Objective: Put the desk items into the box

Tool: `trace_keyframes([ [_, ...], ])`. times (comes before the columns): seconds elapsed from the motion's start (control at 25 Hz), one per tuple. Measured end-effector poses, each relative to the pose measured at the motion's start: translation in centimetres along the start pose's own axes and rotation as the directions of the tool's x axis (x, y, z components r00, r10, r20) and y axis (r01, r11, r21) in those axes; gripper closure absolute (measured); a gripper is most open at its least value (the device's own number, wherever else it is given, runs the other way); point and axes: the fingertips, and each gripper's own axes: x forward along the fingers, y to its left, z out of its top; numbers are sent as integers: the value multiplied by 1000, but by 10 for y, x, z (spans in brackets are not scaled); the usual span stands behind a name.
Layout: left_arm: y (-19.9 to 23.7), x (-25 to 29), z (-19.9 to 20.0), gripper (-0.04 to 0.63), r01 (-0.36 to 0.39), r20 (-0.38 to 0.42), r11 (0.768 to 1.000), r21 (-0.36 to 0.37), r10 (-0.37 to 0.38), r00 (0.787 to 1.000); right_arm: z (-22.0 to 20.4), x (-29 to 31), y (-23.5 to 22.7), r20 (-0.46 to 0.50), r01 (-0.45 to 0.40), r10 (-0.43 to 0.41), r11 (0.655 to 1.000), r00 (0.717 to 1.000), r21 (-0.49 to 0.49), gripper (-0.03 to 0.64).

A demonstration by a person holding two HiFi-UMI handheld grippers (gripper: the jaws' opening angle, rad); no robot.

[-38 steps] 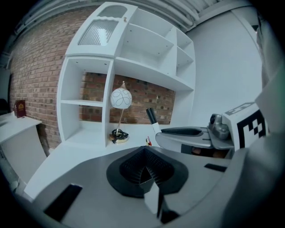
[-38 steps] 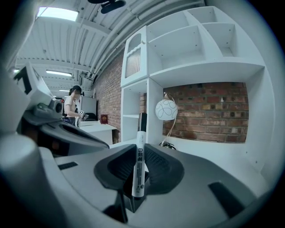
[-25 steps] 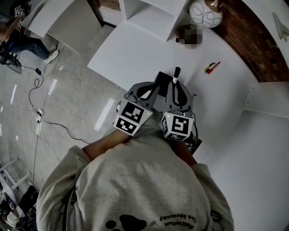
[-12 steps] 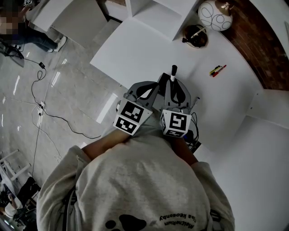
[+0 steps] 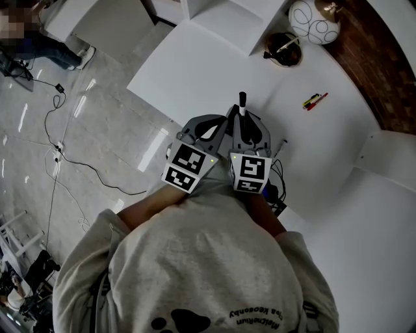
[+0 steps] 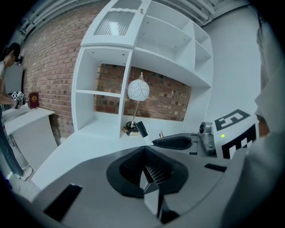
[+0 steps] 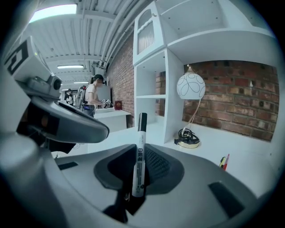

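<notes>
Our right gripper [image 7: 138, 178] clamps marker [image 7: 140, 151] upright, cap past its tips. Our left gripper [image 6: 149, 180] pinched closed, empty, alongside. We should find box first, then lower marker vertically.

Left gripper [image 5: 224, 123], fingers [image 6: 153, 173] together, close beside right gripper [image 5: 246, 120], fingers tight on an upright marker [image 7: 140, 151].

Ahead of the right gripper [image 5: 242, 119] the bench [image 5: 195, 71] runs bare to the shelf unit [image 5: 227, 23]. Ahead and to its right stand a lamp [image 5: 304, 19], a coiled cord [image 5: 283, 49] and two pens [image 5: 314, 101], all well apart from it. The left gripper [image 5: 224, 125] sits just beside it; left of that, the bench edge drops to the floor [image 5: 97, 130].
</notes>
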Motion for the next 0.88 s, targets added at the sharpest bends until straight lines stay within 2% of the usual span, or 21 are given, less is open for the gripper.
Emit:
trace_keyframes([
  [0.36,4,2,1,591,-3,0,1000,-11,3,1000,-9,6,1,-87,-7,7,1000,996,0,543],
  [0.64,6,0,-1,591,-6,0,1000,-17,6,1000,-22,9,6,-243,-23,17,999,970,-24,542],
  [0.88,4,-1,-1,591,-6,2,1000,-17,6,1000,-25,12,7,-289,-38,27,999,957,-30,541],
])
